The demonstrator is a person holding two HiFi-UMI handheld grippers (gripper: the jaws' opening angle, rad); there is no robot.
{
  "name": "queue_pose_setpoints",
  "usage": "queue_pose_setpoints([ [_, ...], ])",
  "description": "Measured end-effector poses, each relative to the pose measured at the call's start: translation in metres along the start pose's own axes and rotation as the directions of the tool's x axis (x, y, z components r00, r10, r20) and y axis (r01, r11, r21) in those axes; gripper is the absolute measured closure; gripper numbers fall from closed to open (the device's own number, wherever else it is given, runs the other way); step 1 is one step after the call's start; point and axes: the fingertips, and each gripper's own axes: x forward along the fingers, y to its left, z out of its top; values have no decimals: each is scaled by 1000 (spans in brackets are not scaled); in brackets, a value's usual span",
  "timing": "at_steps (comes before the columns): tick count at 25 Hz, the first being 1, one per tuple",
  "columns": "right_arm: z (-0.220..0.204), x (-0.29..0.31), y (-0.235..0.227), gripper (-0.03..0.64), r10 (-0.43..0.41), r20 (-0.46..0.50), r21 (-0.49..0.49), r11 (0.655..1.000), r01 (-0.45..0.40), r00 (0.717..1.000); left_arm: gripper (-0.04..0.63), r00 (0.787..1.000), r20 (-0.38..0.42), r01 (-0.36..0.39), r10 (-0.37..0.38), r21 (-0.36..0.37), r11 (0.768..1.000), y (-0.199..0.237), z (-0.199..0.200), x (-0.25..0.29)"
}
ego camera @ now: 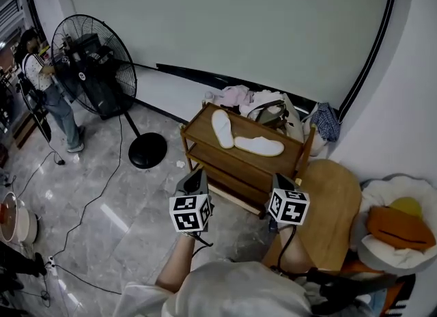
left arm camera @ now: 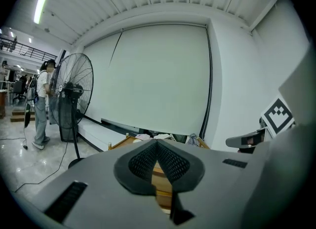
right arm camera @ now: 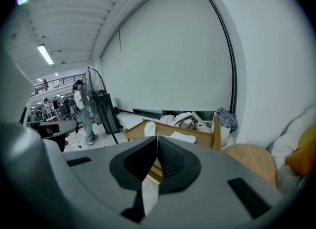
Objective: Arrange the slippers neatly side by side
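- Jaws of left gripper [ego camera: 194, 179] and right gripper [ego camera: 281, 184] were pressed together, pinching nothing, both held short of the rack [ego camera: 205, 136], probably for reaching in.
- Slippers [ego camera: 222, 128] lay on its top, splayed apart, not yet paired.

White slippers [ego camera: 259, 146], brown wooden rack [ego camera: 199, 131], black fan [ego camera: 92, 70], seemingly pink clothes [ego camera: 236, 95]

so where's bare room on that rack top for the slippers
Bare wood: the rack top at its front-left corner, left of the left slipper, and a strip at the right end past the right slipper. Behind the rack, clothes and bags crowd it.
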Motion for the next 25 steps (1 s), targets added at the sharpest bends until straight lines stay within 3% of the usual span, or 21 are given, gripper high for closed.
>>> queue_pose_setpoints([
  [14, -8, 33, -21, 583, -41, -51, 41, 998, 43, 998, 580, 999, -34, 13, -12, 31, 999, 3, -5, 46],
  [25, 26, 87, -27, 583, -109, -35, 44, 993, 111, 993, 580, 992, -41, 120, -119, 42, 992, 16, 15, 130],
])
